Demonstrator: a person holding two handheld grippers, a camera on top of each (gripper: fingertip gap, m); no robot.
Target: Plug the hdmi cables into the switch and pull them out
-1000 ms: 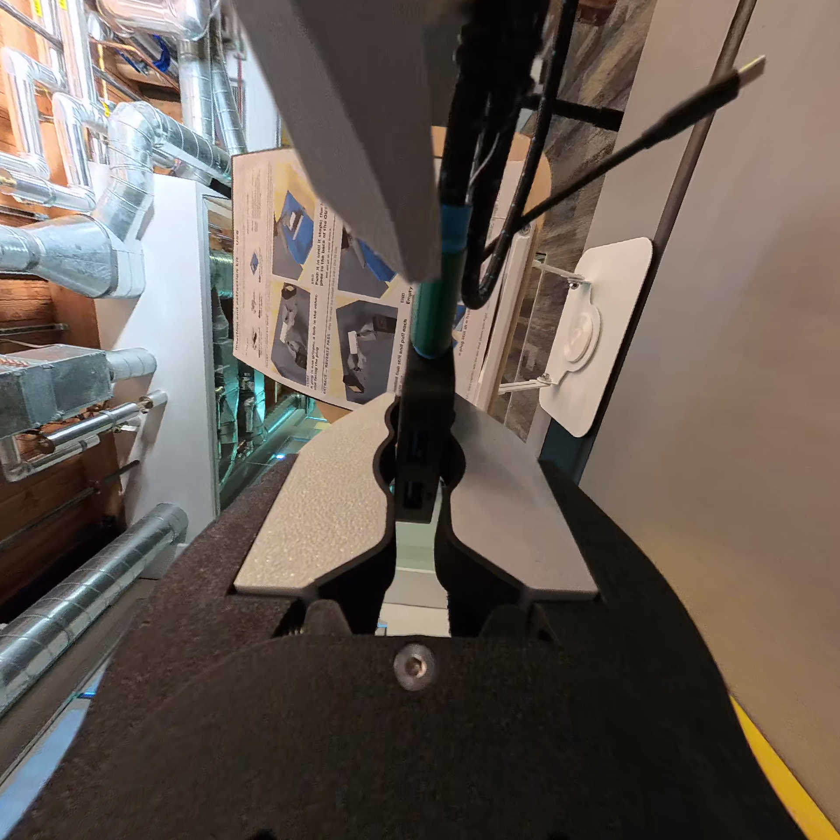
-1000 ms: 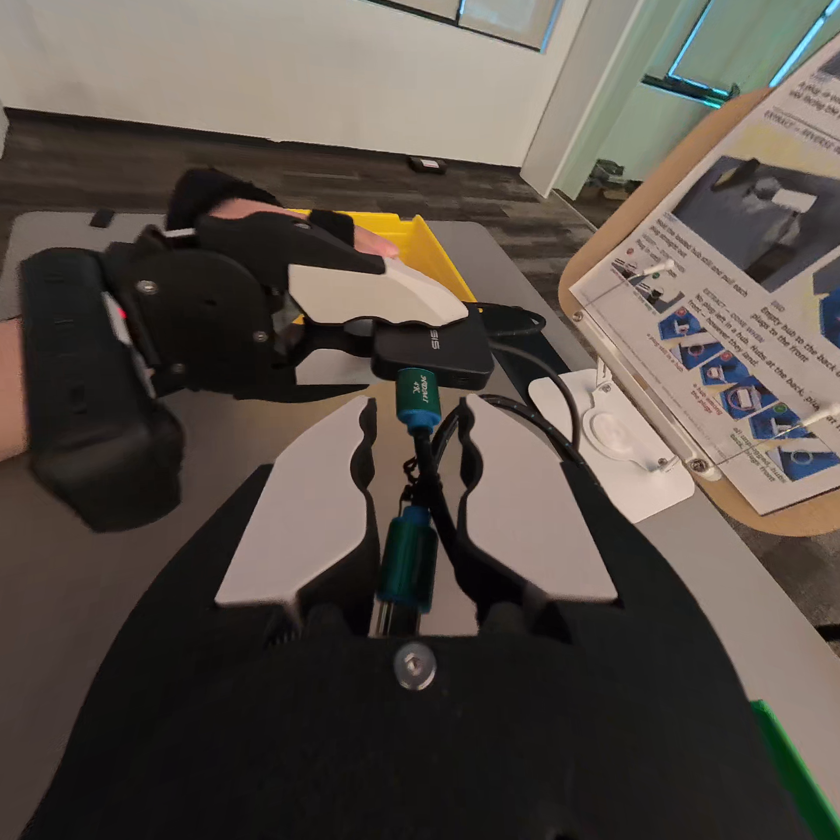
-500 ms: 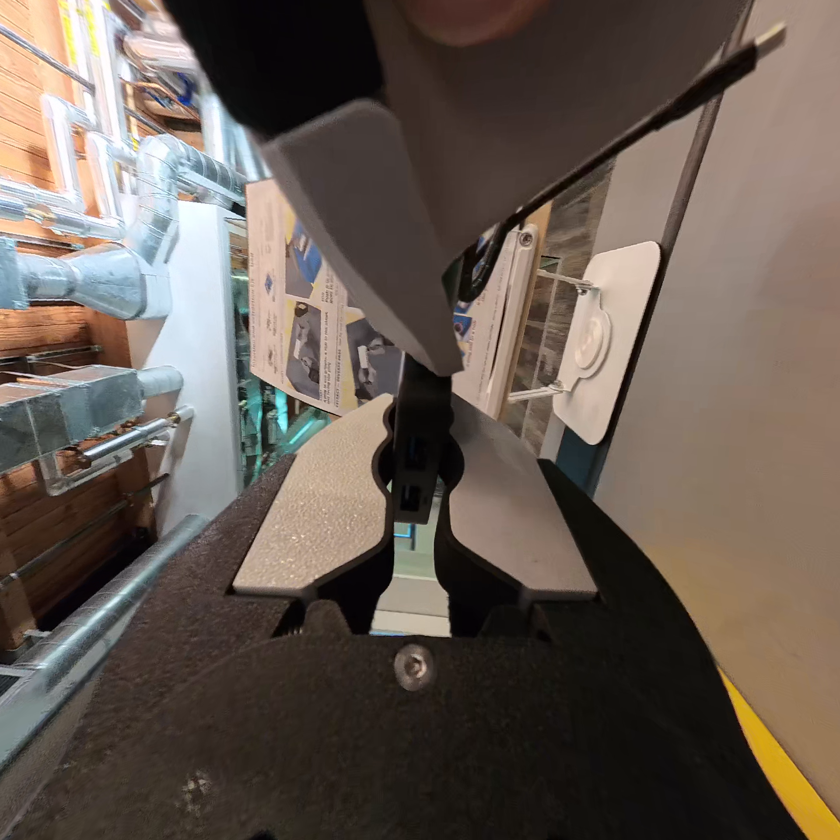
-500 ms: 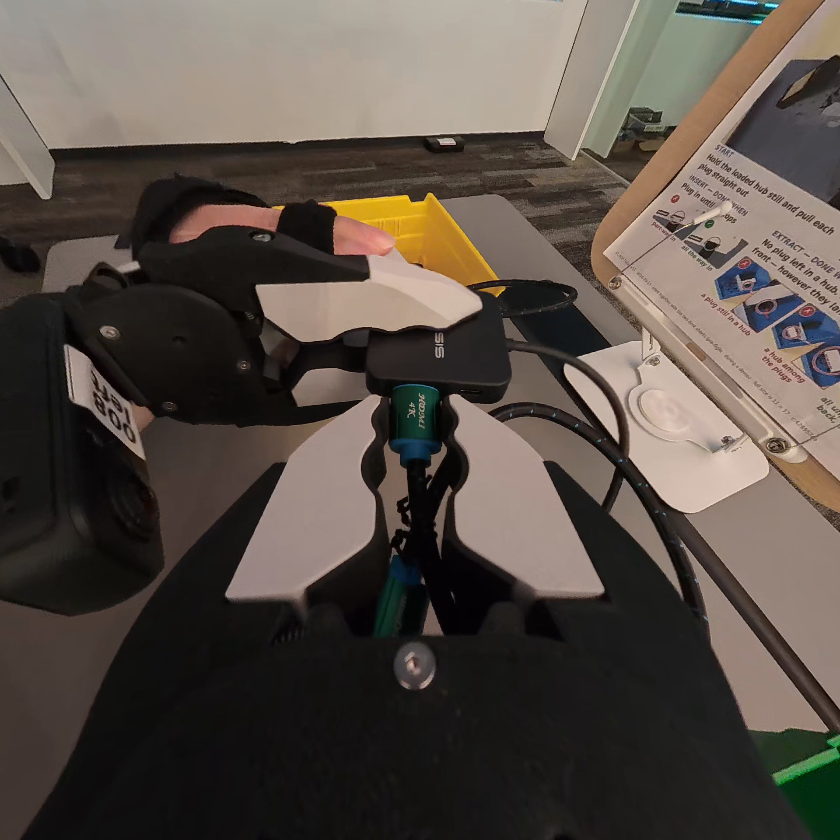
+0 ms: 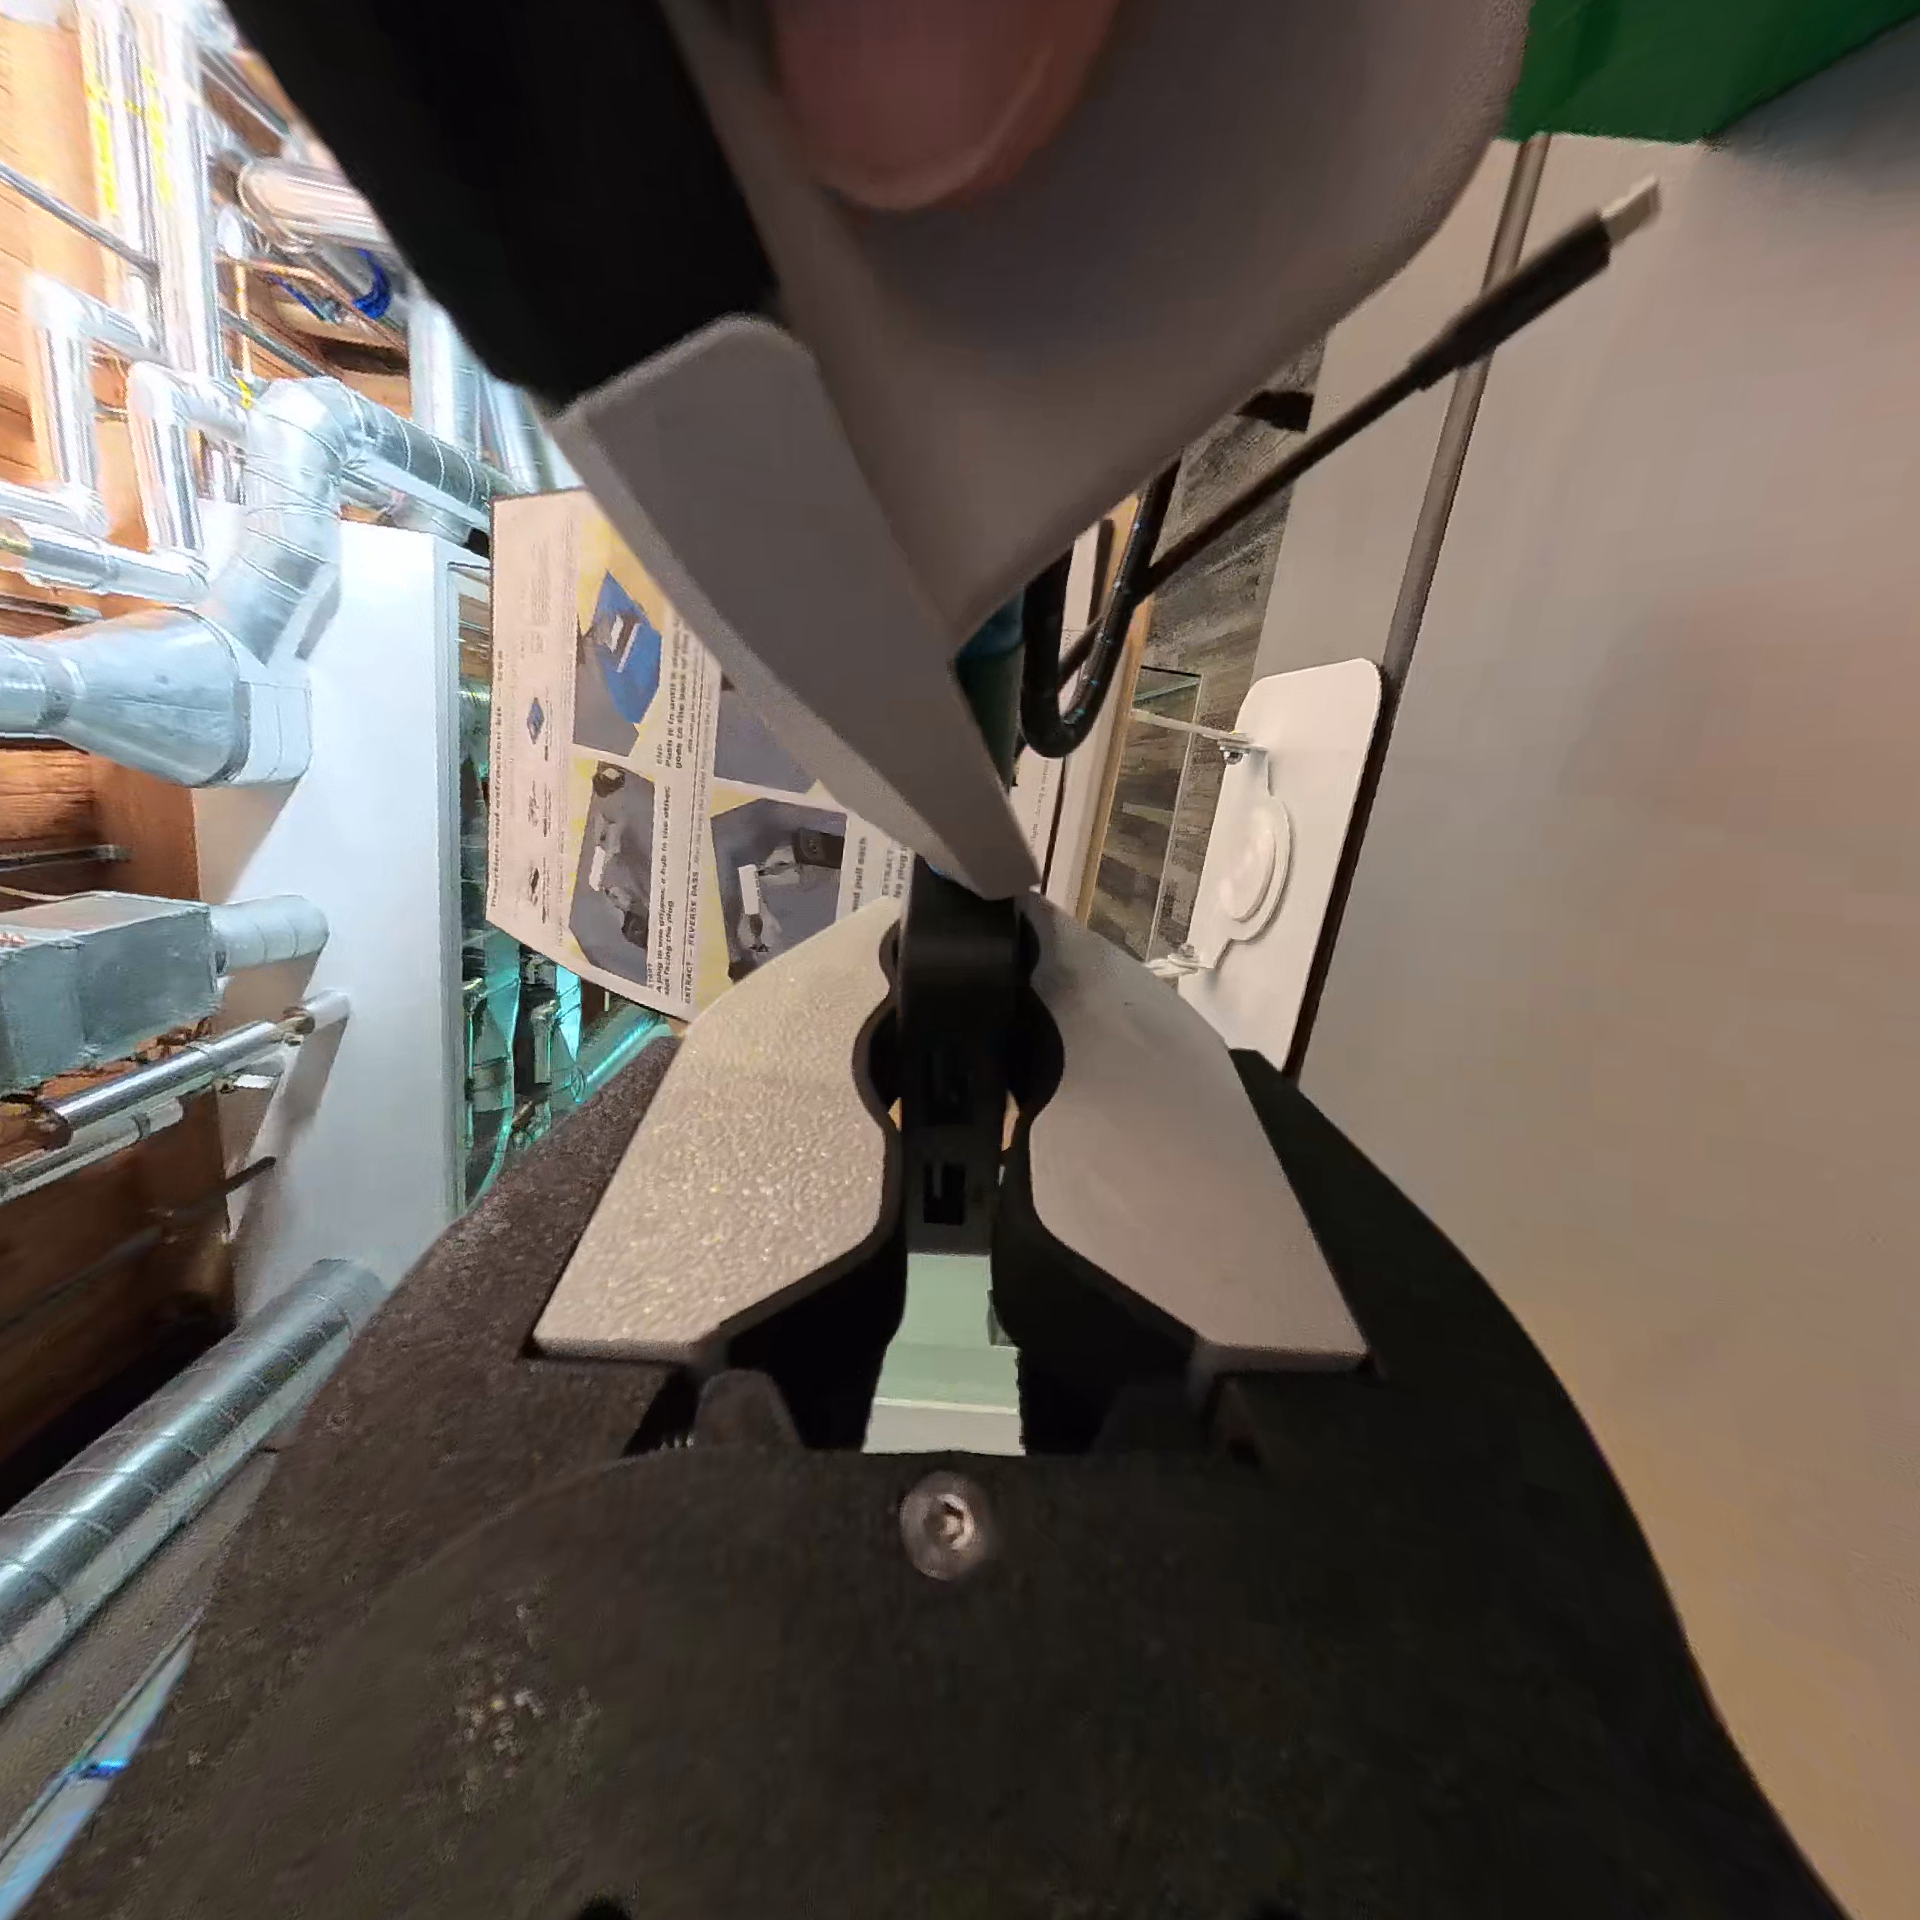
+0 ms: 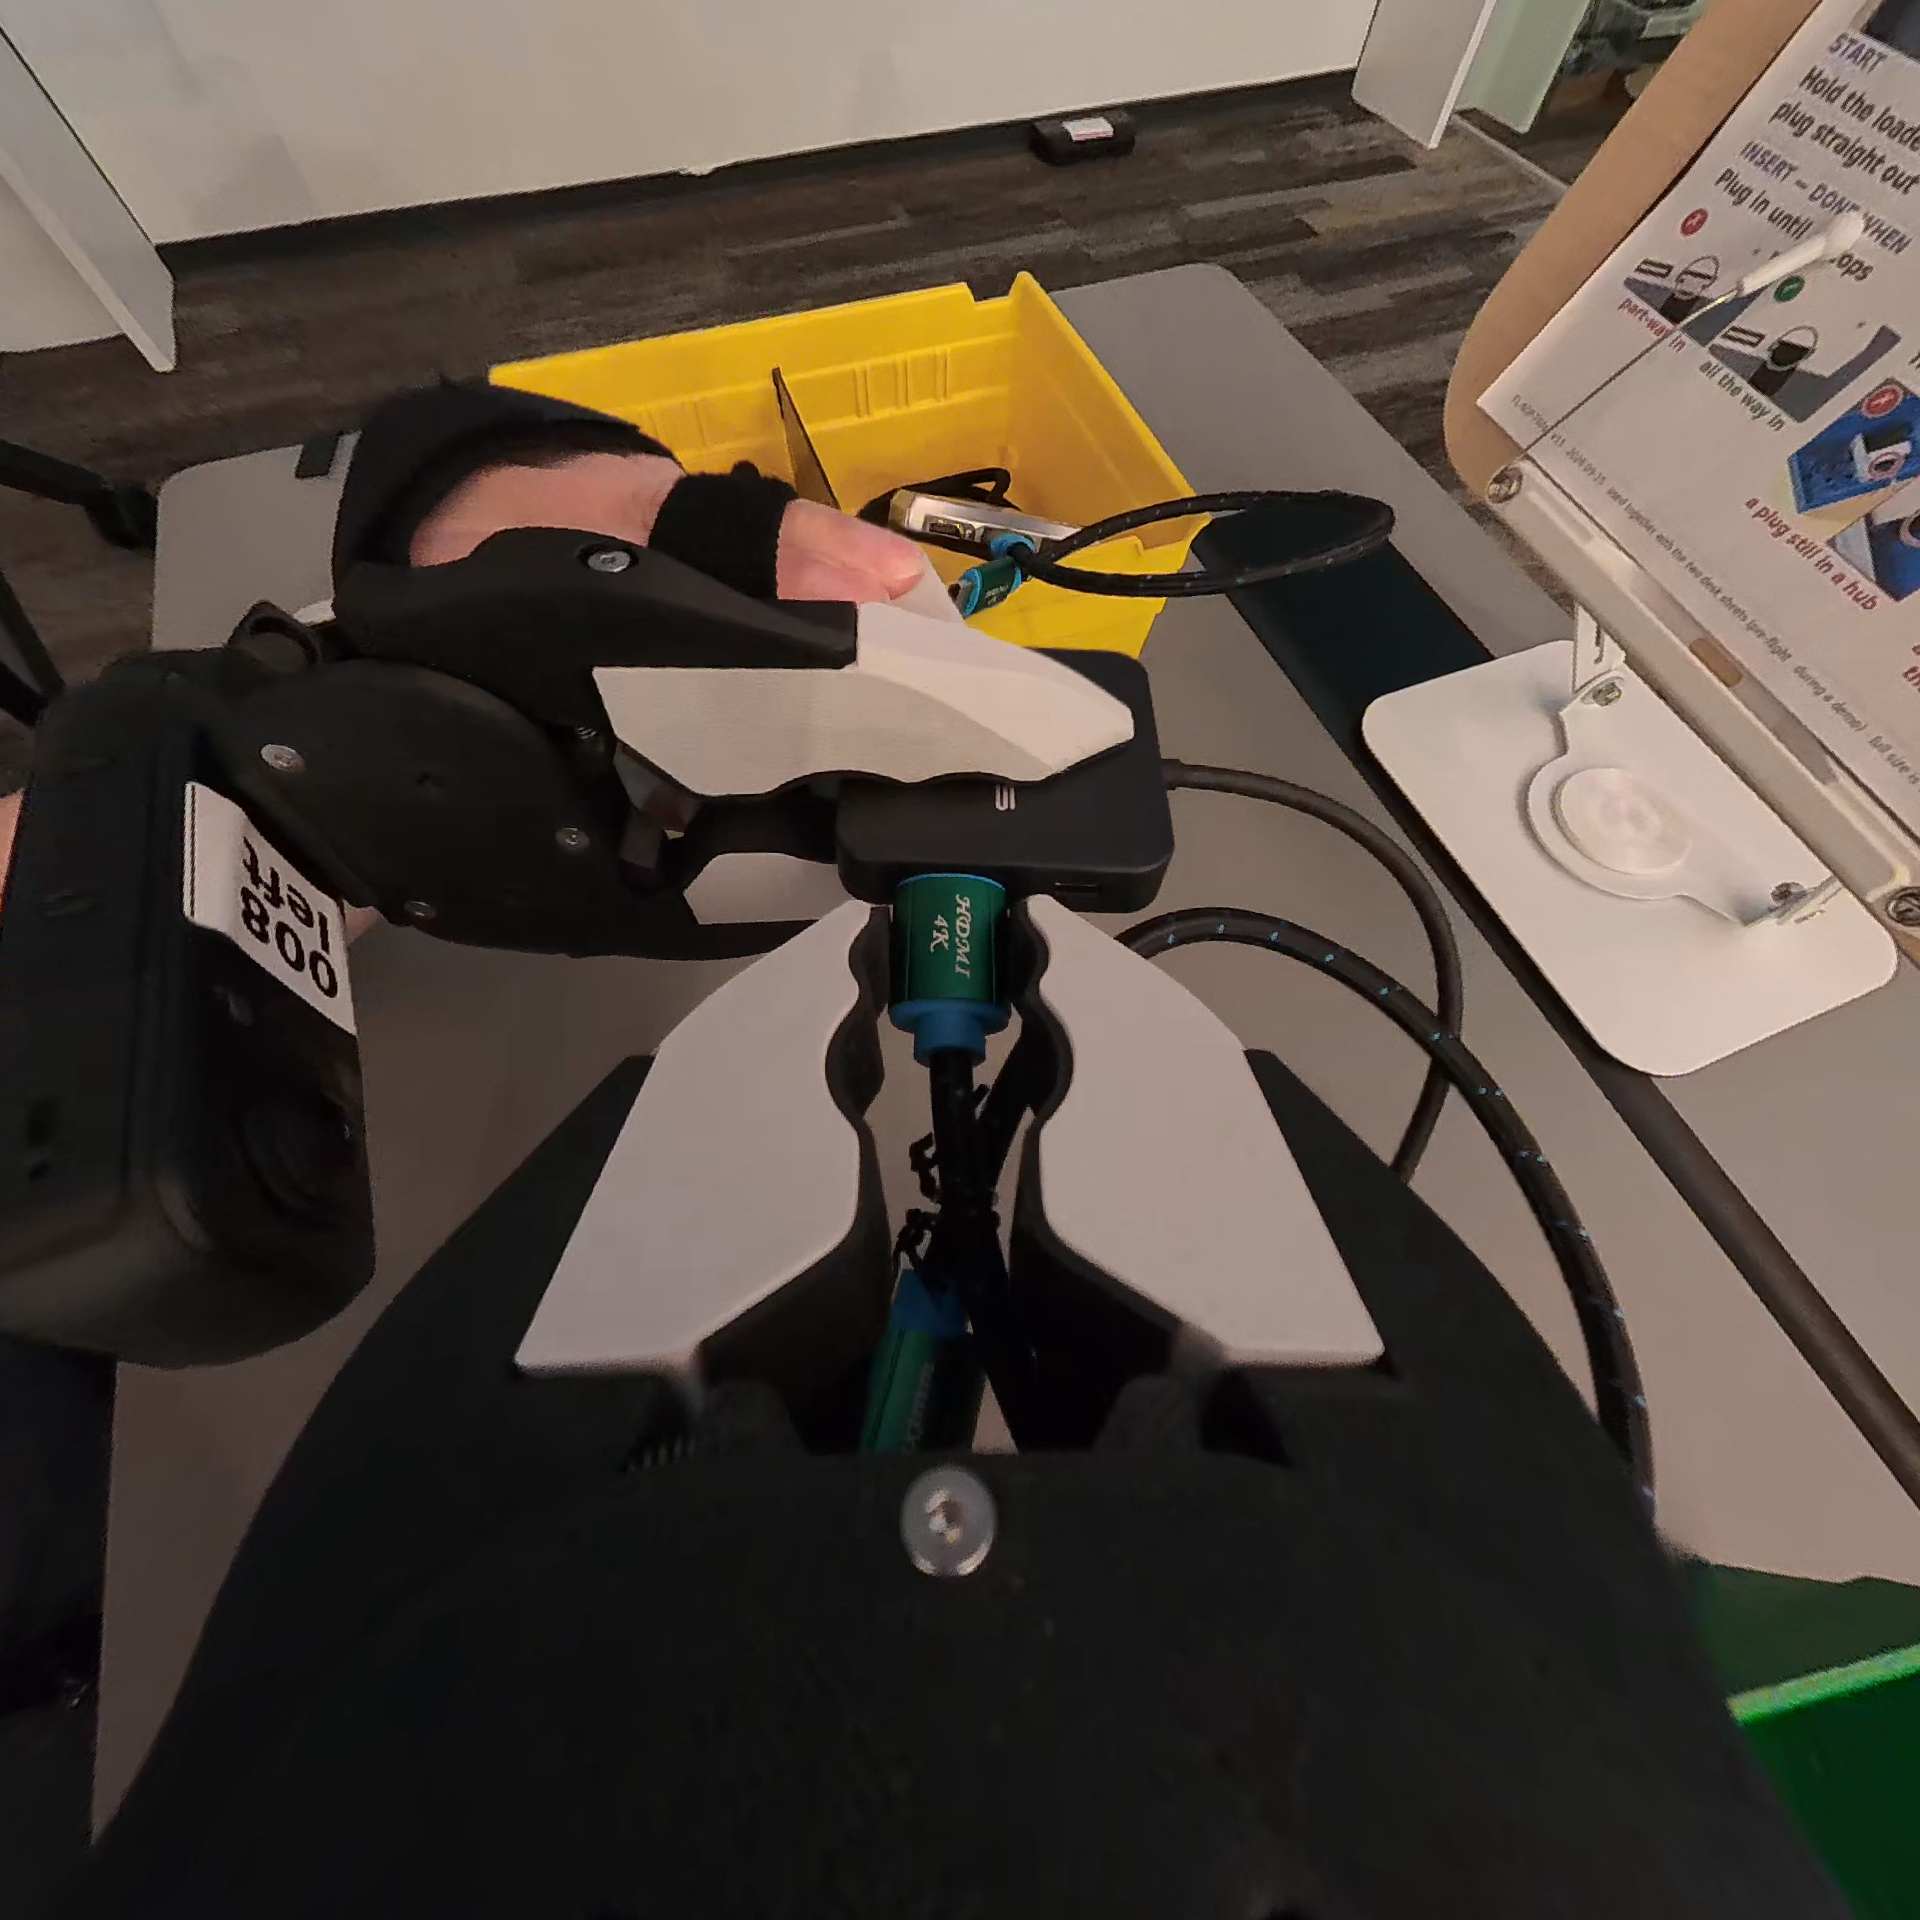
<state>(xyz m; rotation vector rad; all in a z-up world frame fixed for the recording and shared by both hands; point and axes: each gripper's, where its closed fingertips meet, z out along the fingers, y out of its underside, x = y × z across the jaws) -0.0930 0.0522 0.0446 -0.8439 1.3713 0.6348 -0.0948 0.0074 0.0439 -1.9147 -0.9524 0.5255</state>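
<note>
The black switch (image 6: 1081, 831) is held flat above the grey table (image 6: 468, 987), clamped from the left by my left gripper, whose upper finger (image 6: 862, 717) lies on top of it. In the left wrist view the left gripper (image 5: 956, 925) is shut on the switch (image 5: 956, 1049), seen edge-on. My right gripper (image 6: 948, 925) is shut on the green HDMI plug (image 6: 948, 951), which sits in the switch's near side. Its braided cable (image 6: 1538, 1164) loops off to the right. A second green plug (image 6: 914, 1361) lies deep between the right fingers.
A yellow bin (image 6: 1091, 436) behind the switch holds another cable and a silver adapter. A white stand base (image 6: 1621, 852) and an instruction board (image 6: 1714, 364) stand at the right. A green bin (image 6: 1849, 1787) is at the near right. The switch's own cable end (image 5: 1621, 213) hangs free. The tips of one gripper are about 5 cm away from the tips of the other.
My right gripper moved up to the switch and closed its open fingers on the green plug. The left gripper kept hold of the switch; the right finger now fills the left view's top.
</note>
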